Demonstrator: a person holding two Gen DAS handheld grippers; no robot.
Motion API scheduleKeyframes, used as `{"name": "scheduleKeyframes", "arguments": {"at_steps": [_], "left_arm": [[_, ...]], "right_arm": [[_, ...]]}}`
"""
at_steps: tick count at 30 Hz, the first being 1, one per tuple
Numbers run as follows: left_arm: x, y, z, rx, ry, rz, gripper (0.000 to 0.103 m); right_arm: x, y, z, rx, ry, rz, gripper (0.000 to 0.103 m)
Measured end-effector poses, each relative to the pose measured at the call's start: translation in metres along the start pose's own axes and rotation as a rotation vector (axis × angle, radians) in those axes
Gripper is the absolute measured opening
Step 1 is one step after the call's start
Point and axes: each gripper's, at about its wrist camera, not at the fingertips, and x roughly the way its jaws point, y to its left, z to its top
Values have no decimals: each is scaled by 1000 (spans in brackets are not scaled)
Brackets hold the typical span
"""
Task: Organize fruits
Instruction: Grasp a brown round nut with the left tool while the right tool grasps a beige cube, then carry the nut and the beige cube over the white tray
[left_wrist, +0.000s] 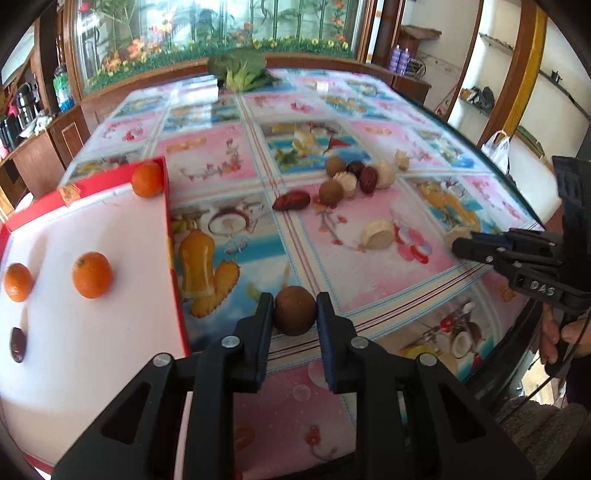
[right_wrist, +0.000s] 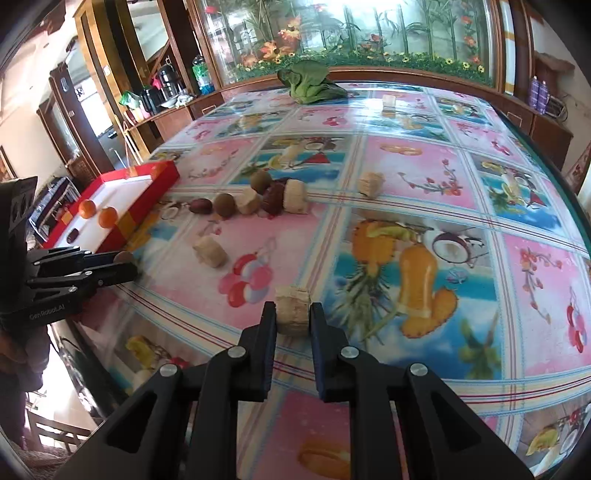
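Observation:
My left gripper (left_wrist: 294, 308) is shut on a round brown fruit (left_wrist: 294, 311), held just right of a red tray (left_wrist: 171, 236) with a white floor. The tray holds three oranges (left_wrist: 92, 274) and a dark red date (left_wrist: 17, 344). My right gripper (right_wrist: 292, 315) is shut on a pale beige chunk (right_wrist: 291, 310) above the table. A cluster of brown fruits (left_wrist: 330, 193), red dates (left_wrist: 291, 200) and pale chunks (left_wrist: 377, 234) lies mid-table. The right gripper also shows in the left wrist view (left_wrist: 460, 245), and the left gripper in the right wrist view (right_wrist: 125, 264).
The table (right_wrist: 406, 166) has a glossy fruit-print cloth. A leafy green vegetable (right_wrist: 308, 86) and a small pale cup (right_wrist: 388, 100) sit at the far edge. Wooden cabinets stand behind and to the left. The table's near edge curves below both grippers.

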Motion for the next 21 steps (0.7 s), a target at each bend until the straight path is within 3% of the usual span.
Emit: {"name": "scheduleKeyframes", "arguments": {"at_steps": [4, 9, 13, 21], "left_arm": [[-31, 4, 1, -13, -76, 5, 25], [-70, 27, -4, -66, -155, 74, 25], [-86, 59, -13, -126, -166, 171, 25], [-89, 112, -25, -239, -164, 267, 25]], "right_arm": [[0, 13, 8, -11, -8, 40, 16], [5, 52, 30, -61, -18, 129, 16], [17, 89, 51, -109, -26, 202, 15], [55, 163, 80, -186, -6, 299, 15]]}}
